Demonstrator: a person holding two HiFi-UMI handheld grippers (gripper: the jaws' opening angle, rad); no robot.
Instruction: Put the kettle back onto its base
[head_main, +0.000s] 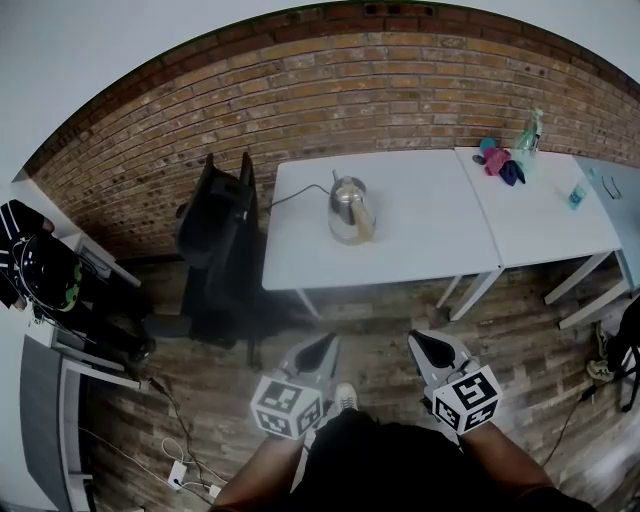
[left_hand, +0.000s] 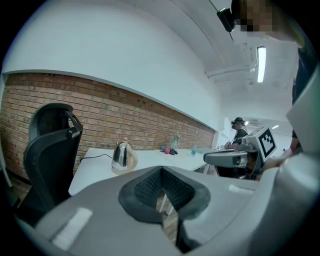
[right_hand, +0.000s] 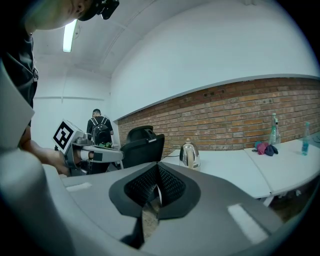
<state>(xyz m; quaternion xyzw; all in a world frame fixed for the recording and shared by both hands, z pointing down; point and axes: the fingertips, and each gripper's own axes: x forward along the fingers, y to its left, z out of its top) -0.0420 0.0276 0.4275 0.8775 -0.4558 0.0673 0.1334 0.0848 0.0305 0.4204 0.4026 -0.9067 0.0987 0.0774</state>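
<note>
Kettle (head_main: 350, 208) stands upright on the white table (head_main: 420, 240), a cord (head_main: 295, 195) reaching it from the left. It may already sit on its base, but that cannot be told. Left gripper (head_main: 318, 347) and right gripper (head_main: 430, 345) hang well short, jaws pressed together, empty.

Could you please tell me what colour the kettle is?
The kettle is shiny silver with a beige handle; the head view shows it best.
</note>
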